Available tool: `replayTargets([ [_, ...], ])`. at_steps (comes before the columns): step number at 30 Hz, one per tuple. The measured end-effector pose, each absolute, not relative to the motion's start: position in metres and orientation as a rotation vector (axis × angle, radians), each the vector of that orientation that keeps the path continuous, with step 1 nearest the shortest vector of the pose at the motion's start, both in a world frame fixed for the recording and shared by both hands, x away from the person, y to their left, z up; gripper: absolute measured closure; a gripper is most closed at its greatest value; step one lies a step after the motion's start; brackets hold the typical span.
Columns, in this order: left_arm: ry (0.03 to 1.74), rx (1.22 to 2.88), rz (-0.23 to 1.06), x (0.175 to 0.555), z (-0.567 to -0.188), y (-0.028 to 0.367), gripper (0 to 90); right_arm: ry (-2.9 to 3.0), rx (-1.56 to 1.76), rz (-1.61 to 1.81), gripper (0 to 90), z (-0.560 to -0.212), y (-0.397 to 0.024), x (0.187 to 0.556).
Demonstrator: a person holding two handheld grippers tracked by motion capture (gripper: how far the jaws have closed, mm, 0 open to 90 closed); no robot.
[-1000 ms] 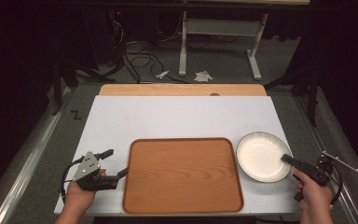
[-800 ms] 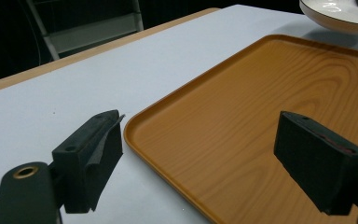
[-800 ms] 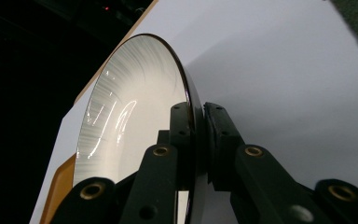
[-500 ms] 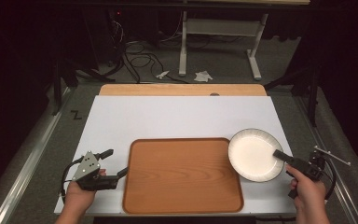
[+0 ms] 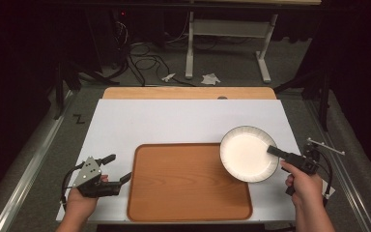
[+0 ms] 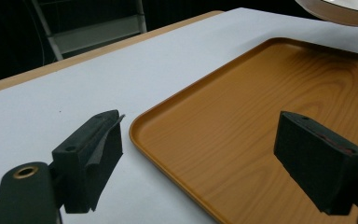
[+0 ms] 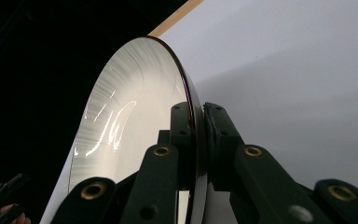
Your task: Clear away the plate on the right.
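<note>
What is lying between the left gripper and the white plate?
In the high view, the empty wooden tray lies between the left gripper and the white plate; nothing rests on that stretch of it.

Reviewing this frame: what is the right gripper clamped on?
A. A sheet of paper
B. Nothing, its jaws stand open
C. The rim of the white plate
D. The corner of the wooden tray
C: in the right gripper view the right gripper has both jaws pressed on the rim of the white plate, which the high view shows by the wooden tray.
</note>
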State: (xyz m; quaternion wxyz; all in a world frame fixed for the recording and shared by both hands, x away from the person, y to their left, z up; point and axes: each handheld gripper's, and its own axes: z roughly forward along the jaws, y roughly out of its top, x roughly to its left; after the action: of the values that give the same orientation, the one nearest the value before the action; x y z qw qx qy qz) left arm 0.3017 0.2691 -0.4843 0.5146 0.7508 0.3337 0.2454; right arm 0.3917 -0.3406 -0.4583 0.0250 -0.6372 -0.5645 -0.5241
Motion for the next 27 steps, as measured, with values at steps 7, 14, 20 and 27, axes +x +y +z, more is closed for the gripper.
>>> replayTargets([
  [7,0.805,1.81,0.591,0.302,-0.485,0.268,15.9,-1.786,-1.925,-1.62,84.4,-0.452,-0.32,0.402],
  [14,0.804,1.812,0.592,0.302,-0.485,0.269,15.9,-1.818,-1.863,-1.612,84.4,-0.45,-0.293,0.409],
  [20,0.806,1.814,0.588,0.303,-0.486,0.269,15.9,-1.852,-1.81,-1.598,84.4,-0.456,-0.272,0.41],
  [27,0.8,1.814,0.592,0.301,-0.485,0.268,15.9,-1.875,-1.763,-1.579,84.4,-0.462,-0.256,0.407],
])
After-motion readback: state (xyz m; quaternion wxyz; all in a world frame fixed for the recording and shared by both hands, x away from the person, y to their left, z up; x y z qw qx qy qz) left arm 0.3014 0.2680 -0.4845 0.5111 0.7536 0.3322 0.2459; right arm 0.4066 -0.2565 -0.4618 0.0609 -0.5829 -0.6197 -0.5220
